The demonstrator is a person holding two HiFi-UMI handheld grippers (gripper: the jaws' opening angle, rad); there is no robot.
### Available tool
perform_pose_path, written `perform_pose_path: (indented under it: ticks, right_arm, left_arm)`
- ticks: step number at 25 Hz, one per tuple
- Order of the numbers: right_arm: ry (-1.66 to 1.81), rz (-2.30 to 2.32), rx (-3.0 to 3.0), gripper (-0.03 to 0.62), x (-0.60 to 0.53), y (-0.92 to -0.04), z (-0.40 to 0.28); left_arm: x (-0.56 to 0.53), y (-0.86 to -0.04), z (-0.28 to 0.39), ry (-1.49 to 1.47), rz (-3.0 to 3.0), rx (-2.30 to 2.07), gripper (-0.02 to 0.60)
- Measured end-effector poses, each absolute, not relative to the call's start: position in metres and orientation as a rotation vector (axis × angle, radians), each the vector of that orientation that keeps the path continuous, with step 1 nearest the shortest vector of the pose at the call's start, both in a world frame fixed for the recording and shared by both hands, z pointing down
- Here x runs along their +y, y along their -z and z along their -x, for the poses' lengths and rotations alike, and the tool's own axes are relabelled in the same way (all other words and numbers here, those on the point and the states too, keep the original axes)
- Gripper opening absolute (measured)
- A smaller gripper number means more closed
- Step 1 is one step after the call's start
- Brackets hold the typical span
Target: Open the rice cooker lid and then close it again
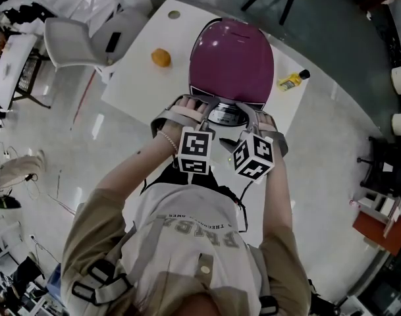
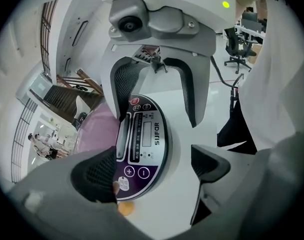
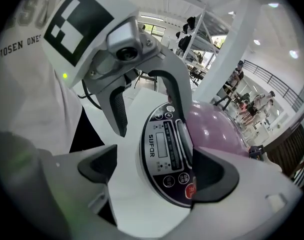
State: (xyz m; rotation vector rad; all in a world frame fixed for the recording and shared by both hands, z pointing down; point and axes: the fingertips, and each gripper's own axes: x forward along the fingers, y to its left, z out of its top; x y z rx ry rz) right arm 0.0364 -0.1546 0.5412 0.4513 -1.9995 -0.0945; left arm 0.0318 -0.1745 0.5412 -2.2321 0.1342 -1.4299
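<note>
The rice cooker stands on the white table with its magenta lid down; the lid also shows in both gripper views. Its dark control panel faces me. Both grippers hang side by side just above that panel, pointing steeply down. My left gripper is open, jaws wide apart on either side of the panel. My right gripper is open the same way. Nothing is gripped. Each gripper appears at the top of the other's view.
An orange lies on the table left of the cooker. A yellow bottle lies at the right edge. A white chair stands off the table's left side. People stand in the far background of the right gripper view.
</note>
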Motion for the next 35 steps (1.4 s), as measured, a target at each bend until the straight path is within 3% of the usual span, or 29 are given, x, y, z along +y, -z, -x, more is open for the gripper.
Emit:
perform_pose_path:
  ticks: [35]
  right_arm:
    - [0.100, -0.405, -1.896, 0.449, -0.157, -0.549, -0.038]
  left_arm:
    - [-0.175, -0.549, -0.028, 1.546, 2.194, 0.096, 0.480]
